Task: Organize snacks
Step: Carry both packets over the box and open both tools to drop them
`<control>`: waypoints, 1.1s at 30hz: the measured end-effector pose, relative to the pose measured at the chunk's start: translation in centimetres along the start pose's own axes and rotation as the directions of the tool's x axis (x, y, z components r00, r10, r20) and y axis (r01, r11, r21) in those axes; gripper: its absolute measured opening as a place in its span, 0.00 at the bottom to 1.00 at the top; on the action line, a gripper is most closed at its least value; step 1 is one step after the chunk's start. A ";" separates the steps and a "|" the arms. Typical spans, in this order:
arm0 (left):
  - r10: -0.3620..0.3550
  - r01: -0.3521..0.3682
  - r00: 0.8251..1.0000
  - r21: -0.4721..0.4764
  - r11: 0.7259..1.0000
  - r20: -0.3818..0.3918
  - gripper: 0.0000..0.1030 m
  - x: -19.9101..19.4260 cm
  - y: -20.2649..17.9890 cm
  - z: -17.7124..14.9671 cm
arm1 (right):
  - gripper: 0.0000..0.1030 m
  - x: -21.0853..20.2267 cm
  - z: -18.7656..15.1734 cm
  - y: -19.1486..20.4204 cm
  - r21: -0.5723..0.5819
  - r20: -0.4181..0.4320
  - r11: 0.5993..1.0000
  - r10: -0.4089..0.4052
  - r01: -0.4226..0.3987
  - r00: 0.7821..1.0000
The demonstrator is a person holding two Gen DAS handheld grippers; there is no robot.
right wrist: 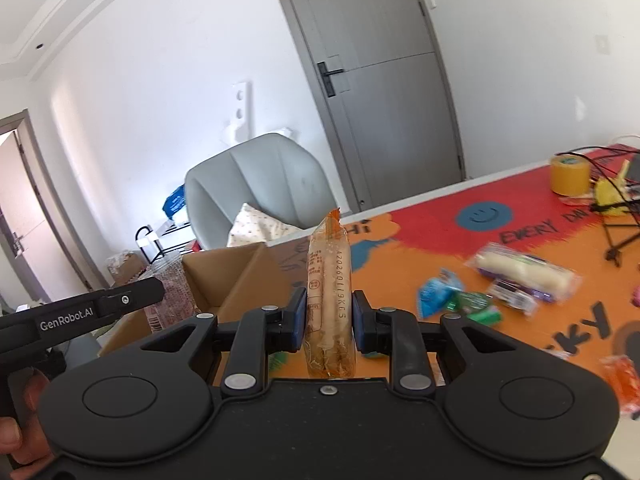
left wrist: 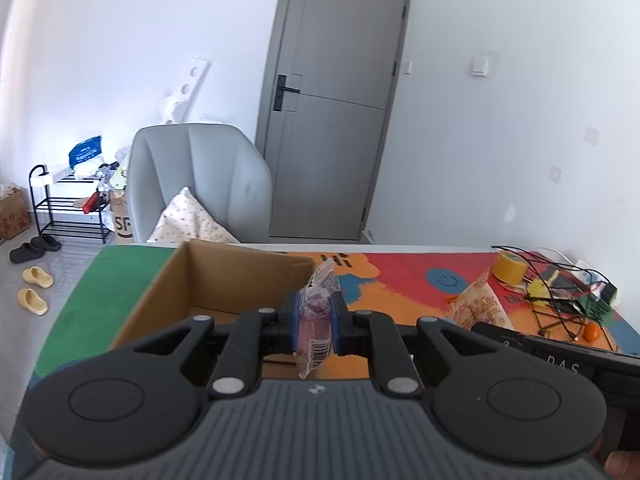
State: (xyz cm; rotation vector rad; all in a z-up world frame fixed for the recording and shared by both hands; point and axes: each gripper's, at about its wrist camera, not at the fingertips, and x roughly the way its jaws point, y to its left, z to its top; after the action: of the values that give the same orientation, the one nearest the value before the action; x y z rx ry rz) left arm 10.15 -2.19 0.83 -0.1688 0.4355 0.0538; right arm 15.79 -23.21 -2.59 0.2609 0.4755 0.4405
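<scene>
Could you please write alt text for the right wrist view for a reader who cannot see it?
The right gripper grips an upright orange-topped clear snack packet above a colourful table mat, with an open brown cardboard box left and more wrapped snacks right.

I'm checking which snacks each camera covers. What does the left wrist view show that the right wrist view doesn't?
Only the left wrist view: the left gripper shut on a purple snack packet, and slippers on the floor.

Only the right wrist view: loose snacks on the mat, among them a white roll packet and a blue packet.

Both: the cardboard box, the orange snack packet in the right gripper, the yellow tape roll.
</scene>
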 end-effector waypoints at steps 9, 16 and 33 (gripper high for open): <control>0.055 -0.055 0.998 -0.055 0.997 -0.008 0.14 1.2 4.3 0.5 | 0.24 2.5 0.7 3.7 -0.039 -0.016 0.998 0.042 -0.043 0.999; 0.064 -0.069 0.997 -0.102 0.992 -0.047 0.14 1.9 7.2 0.5 | 0.24 4.5 0.8 6.5 -0.062 -0.033 0.995 0.071 -0.073 0.997; 0.091 -0.101 0.993 -0.171 0.980 -0.070 0.43 1.0 10.6 0.0 | 0.38 6.6 -0.1 10.0 -0.067 -0.103 0.991 0.107 -0.114 0.989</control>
State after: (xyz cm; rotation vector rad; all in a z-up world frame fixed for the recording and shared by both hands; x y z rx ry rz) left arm 10.12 8.22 -1.18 -0.3223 0.5007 0.1825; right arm 17.54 -11.35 -1.83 0.1964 0.5427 0.5798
